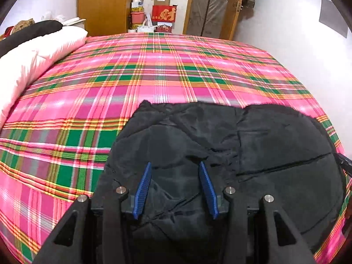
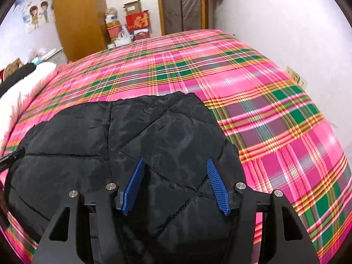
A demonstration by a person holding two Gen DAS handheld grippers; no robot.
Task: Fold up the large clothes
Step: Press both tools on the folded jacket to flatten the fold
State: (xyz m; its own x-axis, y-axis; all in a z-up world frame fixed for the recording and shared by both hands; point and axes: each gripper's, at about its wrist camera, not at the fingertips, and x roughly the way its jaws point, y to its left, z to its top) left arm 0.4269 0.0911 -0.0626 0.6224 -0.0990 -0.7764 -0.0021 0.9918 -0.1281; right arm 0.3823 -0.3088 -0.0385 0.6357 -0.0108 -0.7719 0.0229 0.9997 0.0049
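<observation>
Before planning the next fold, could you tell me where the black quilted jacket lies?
In both wrist views, the black quilted jacket lies on the pink plaid bedspread, at its near edge.

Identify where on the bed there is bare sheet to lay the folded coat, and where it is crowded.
Free: the plaid sheet between the black quilted coat and the far edge, and right of the coat. Crowded: the left edge, with a white duvet, and the near edge, under the coat.
</observation>
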